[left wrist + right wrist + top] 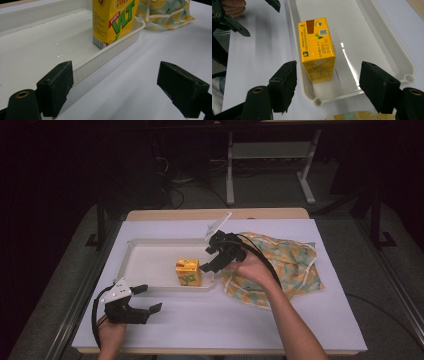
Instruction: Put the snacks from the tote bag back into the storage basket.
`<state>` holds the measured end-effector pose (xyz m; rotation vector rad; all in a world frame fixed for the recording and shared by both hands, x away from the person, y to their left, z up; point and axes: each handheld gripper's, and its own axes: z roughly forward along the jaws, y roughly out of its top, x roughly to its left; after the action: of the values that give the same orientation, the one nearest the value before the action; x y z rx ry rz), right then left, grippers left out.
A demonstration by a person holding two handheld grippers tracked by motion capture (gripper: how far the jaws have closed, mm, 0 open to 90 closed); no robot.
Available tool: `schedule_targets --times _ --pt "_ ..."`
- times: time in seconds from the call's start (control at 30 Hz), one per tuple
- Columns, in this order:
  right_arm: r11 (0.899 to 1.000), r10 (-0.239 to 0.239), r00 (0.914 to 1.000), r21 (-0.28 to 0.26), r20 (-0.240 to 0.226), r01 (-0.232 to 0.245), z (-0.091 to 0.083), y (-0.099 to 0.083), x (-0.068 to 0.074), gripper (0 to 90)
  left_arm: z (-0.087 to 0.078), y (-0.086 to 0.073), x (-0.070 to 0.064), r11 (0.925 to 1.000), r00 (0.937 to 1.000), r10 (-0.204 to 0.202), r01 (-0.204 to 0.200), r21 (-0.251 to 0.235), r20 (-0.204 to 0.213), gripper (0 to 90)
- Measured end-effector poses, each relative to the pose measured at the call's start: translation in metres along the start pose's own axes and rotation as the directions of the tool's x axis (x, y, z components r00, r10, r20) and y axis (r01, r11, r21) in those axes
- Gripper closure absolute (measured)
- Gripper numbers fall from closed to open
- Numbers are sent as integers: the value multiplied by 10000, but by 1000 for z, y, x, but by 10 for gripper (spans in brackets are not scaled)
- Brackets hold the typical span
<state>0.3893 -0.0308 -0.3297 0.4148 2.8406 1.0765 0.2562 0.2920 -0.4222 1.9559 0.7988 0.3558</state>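
White sheeting covers the table (280, 320), where a yellow juice carton (188, 272) is stood upright, long axis vertical, in the white tray's (150, 262) right end. The right gripper (216, 256) is held wide open above it, empty; the left gripper (145, 300) is likewise spread open, empty, beside the tray.

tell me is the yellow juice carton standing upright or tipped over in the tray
Upright. The juice carton stands on its base in the white tray, top face up, near the tray's corner; the right tool hovers open above it.

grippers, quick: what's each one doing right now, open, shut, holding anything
Left gripper: open, holding nothing, on the table beside the white tray.
Right gripper: open, empty, above the yellow juice carton.
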Motion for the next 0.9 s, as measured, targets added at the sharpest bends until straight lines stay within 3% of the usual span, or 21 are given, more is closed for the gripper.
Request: schedule_targets --times 0.83,0.9 --pt "9983 525 9971 -291 546 -510 -30 -37 -3 278 1 0 -1 10000 10000 -39 39 -38 -34 135" --pt "9959 867 9947 -289 546 -852 -34 -41 -2 278 1 0 -1 10000 10000 -38 38 -19 -38 134"
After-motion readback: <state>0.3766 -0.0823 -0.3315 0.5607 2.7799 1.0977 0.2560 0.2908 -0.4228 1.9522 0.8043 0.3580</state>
